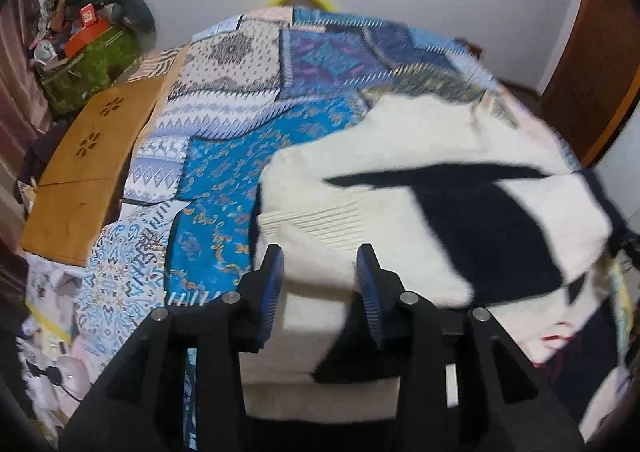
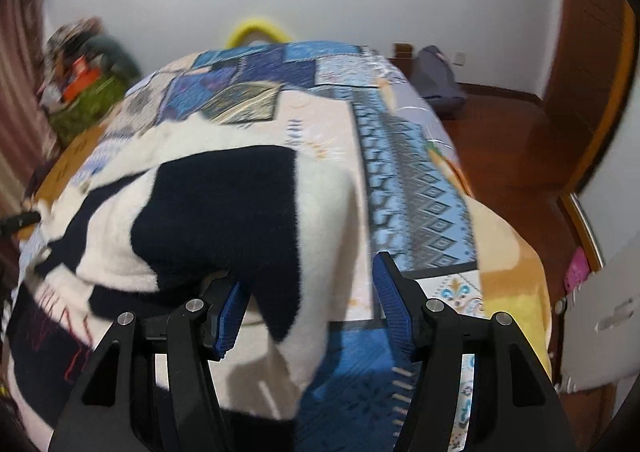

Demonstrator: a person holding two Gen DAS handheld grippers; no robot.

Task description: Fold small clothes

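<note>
Over my left claw [image 1: 320,272], the pads stand apart with a cream and navy sweater [image 1: 420,187] between them, lying on the patchwork bedspread [image 1: 224,155]; any grip is hard to judge. Over my right claw [image 2: 316,292], the pads gape wide, the sweater [image 2: 224,203] draped over the left pad.

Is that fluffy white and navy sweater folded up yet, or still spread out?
Partly folded: the fluffy white and navy sweater lies doubled over itself, bunched and uneven, on the blue patchwork bedspread.
</note>
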